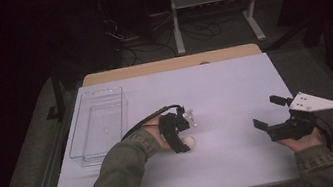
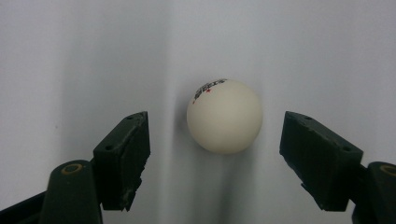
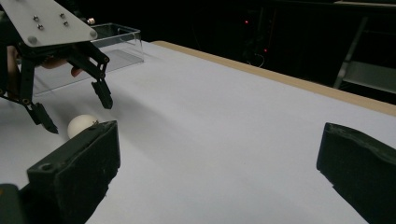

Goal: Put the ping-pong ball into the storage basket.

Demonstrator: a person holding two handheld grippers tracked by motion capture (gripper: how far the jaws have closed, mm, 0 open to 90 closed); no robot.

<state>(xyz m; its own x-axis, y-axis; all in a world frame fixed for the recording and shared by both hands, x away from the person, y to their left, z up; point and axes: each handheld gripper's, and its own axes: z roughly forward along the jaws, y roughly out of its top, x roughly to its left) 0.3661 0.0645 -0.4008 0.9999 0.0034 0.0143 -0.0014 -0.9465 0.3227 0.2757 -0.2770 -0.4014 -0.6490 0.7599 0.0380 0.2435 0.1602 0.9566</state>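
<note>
Nearest to us in the left gripper view, the left gripper [image 2: 215, 158] stands released, its two black jaws spread wide with a white ball [image 2: 224, 115] in the gap between them, touching neither. The ball sits slightly beyond the jaw tips and about midway across the gap, a little closer to the left jaw in that view. We judge that the coming move is a closing of these jaws on the ball, and that it turns on this centring: the ball being round, no long axis matters, only that it stays between the pads as they come in.

The ball rests on the white surface [image 1: 224, 89], near the middle and toward the near edge. The left gripper is right over it; the right gripper [image 1: 271, 112], also released and holding nothing, hovers well apart at the right.

The left gripper view shows dark print on the ball's top, which the high view cannot resolve. The right gripper view shows the left jaw tips from the side, hanging around the ball just above the surface. The high view adds a clear tray [image 1: 97, 124] at the far left; we cannot tell what the small speck inside it is.
</note>
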